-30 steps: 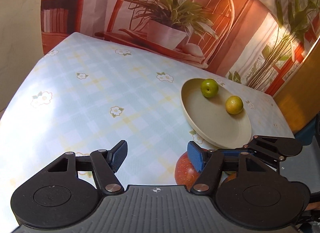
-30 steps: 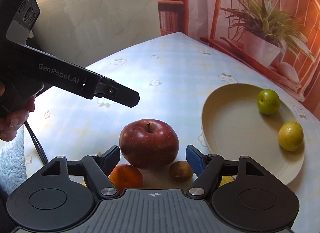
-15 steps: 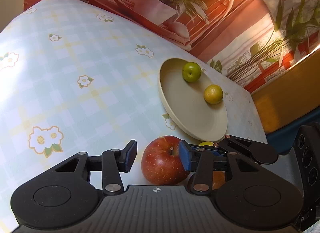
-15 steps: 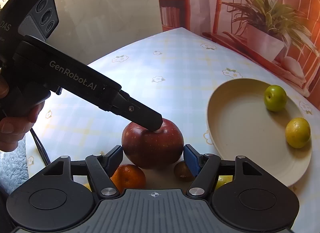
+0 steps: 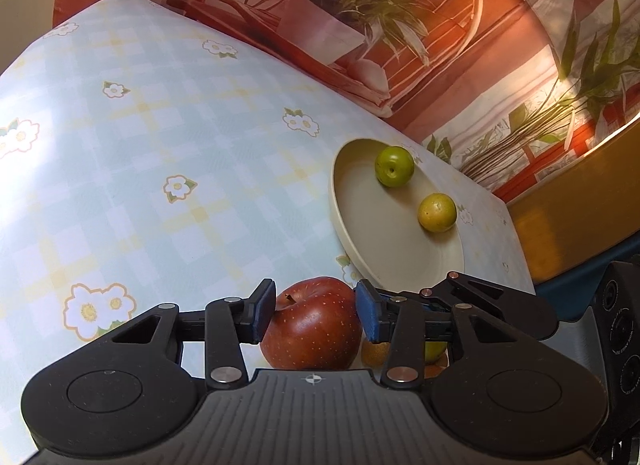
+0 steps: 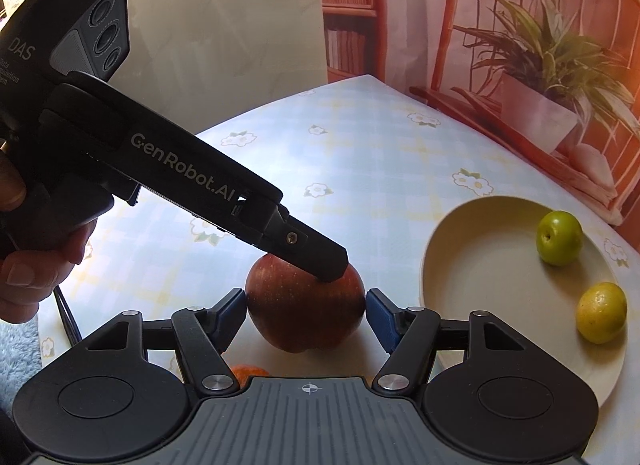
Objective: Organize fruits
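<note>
A red apple [image 5: 314, 325] is seated on the bench [image 5: 168, 153], near the bench's near edge and just short of the rim of a beige plate [image 5: 360, 225]. The left claw [image 5: 316, 311] is closed on the apple: both blue pads are pressed against its flanks, stem side up. From the right wrist view, the left claw's black finger is seen laid over the top of the apple [image 6: 304, 305].

The right claw [image 6: 305, 315] is held at a medium width with the same apple between its pads; whether those pads touch the skin cannot be told, since only slim gaps (if any) show at each side.

The plate is shallow and oval, with a smooth matte wall. Two small round fruits lie in it, well apart from each other: a green one [image 5: 394, 166] toward the far rim and a yellow one [image 5: 437, 212] toward the right rim. The middle and near part of the plate floor is bare.

The bench is covered by a smooth, glossy checked cloth with printed white flowers. A broad stretch of it, left of the plate and beyond the apple, is unoccupied. Smaller fruit, an orange one [image 6: 250, 372] among them, is partly hidden behind the claw bodies.

A hand [image 6: 36, 257] is wrapped around the left claw's handle.
</note>
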Tool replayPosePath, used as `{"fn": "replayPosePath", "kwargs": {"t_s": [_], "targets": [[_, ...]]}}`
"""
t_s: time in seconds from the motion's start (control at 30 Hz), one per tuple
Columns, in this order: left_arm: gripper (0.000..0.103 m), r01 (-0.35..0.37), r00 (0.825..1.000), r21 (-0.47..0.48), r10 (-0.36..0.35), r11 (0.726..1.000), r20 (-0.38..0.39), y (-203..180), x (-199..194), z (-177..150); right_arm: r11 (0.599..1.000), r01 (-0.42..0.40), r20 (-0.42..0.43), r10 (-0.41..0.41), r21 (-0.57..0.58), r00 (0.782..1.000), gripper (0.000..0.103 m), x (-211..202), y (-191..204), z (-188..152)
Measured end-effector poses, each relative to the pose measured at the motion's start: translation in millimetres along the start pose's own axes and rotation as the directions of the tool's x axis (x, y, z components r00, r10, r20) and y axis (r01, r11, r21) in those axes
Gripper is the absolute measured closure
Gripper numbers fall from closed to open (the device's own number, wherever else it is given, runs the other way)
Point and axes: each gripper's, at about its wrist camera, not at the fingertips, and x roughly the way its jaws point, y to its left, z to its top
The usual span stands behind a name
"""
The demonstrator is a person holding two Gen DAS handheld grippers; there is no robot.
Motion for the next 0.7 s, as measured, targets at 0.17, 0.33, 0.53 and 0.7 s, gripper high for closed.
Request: {"fn": "replayPosePath", "kwargs": {"t_s": [0.17, 0.33, 0.53, 0.7], "targets": [[0.054, -0.010, 1.000, 0.046, 0.010, 0.999, -0.002, -9, 1, -4, 1.000, -0.014, -0.002, 0.014, 0.013, 1.000, 0.043, -5, -2, -7], [0.056, 0.012, 1.000, -0.002, -0.012, 1.000, 0.000, -1, -2, -3, 0.999, -0.030, -0.004, 0.030, 0.041, 1.000, 0.046, -10, -5, -15], [0.056, -0.001, 1.000, -0.046, 0.002, 0.999, 0.020, 13, -9, -4, 0.997, -0.040, -0.005, 0.040, 0.060, 0.999, 0.051, -12, -6, -20], [0.056, -0.001, 1.000, -0.040, 0.002, 0.999, 0.026, 12, -11, -5, 0.998, -0.020, -0.017, 0.021, 0.065, 1.000, 0.052, -11, -8, -23]]}}
